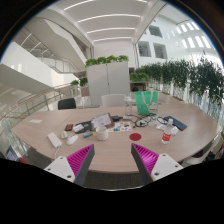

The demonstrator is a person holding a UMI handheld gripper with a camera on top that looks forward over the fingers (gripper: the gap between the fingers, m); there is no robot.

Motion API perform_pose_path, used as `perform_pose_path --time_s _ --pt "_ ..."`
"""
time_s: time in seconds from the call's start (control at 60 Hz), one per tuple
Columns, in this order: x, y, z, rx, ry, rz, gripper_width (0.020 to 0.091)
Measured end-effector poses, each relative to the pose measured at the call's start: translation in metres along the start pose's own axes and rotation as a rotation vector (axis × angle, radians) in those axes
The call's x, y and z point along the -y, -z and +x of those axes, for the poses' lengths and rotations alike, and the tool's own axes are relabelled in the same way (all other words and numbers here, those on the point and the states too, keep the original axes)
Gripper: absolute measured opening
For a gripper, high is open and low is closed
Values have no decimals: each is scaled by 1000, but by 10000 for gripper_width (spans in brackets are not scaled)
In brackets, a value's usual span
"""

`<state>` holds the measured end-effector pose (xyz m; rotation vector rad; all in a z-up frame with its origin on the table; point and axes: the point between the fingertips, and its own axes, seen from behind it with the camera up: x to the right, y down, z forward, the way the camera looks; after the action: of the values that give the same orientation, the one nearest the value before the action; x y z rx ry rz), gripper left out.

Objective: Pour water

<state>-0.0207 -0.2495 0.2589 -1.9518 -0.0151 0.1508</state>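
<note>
My gripper (111, 152) is open, its two magenta pads (82, 158) spread wide with nothing between them. It hangs above the near edge of a large light wooden table (110, 147). Just ahead of the fingers stands a small white cup (101, 132). To its right a flat red disc (135, 136) lies on the table. Farther back on the right stands a green see-through container (146, 102), well beyond the fingers.
Clutter covers the table's middle: a propped tablet or paper (100, 121), dark items (165, 125) at the right, a white object (55, 140) at the left. Chairs (67, 103) ring the table. Tall plants (180, 75) line the right side, and a white cabinet (108, 78) stands behind.
</note>
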Motion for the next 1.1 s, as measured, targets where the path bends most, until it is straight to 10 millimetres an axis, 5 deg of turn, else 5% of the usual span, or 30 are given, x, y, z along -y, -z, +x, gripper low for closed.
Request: perform_pose_path --time_s 0.117,0.133,0.15,0.183,0.267,0.383,0.533,0.8,1.0,1.033,1.067,1.1 --pt "2 3 6 -37 27 32 810" --pt "11 0 29 -42 32 36 808" --pt "4 2 10 -53 37 46 808" --pt "9 3 16 -72 50 75 807" --pt "17 0 47 -128 70 136 806" --pt "18 -21 117 -220 75 162 804" --pt "13 -84 212 -283 106 180 805" --pt "-11 -240 356 -357 -6 177 808" --pt "-30 -304 387 -331 -17 157 778" --pt "-33 -310 386 -319 -5 149 713" --pt "-38 -324 387 -310 -4 136 528" --pt "-36 -319 386 -312 -11 148 495"
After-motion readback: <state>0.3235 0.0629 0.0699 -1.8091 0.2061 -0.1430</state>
